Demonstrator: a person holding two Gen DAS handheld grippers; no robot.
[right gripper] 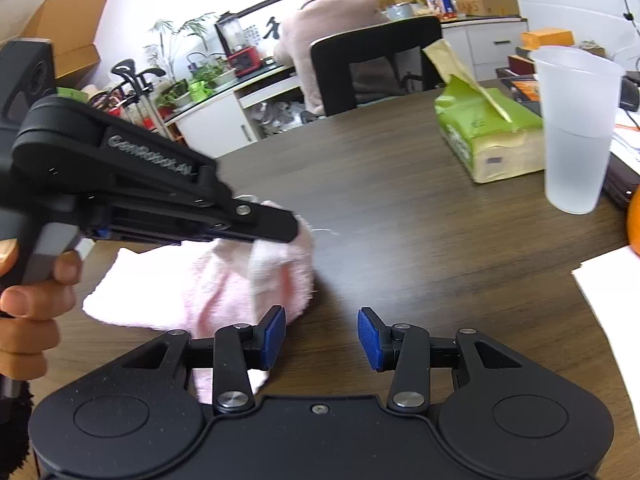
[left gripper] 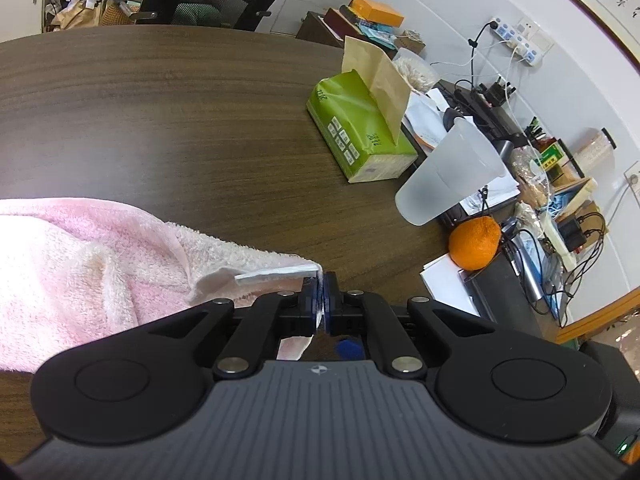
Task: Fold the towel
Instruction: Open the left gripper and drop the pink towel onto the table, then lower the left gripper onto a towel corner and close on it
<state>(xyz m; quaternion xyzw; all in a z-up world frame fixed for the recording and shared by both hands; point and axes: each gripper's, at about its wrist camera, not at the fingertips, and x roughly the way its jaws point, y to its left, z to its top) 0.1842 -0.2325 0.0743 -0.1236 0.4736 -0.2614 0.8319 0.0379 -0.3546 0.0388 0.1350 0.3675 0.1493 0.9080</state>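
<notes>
The left gripper [left gripper: 321, 294] is clenched on a thin corner of the pink towel [left gripper: 80, 264], which trails off toward nine o'clock on the table [left gripper: 180, 120]; the right gripper [right gripper: 322, 338] stands released, nothing between its pads, the towel just at its ten o'clock. The pinch looks shallow; a quick pull may slip the corner free, and a wide swing toward two o'clock could tip the cup [right gripper: 576, 128].

towel [left gripper: 100, 248]: fluffy pink terry cloth | table [left gripper: 180, 120]: matt wood grain | cup [left gripper: 452, 176]: frosted plastic
</notes>
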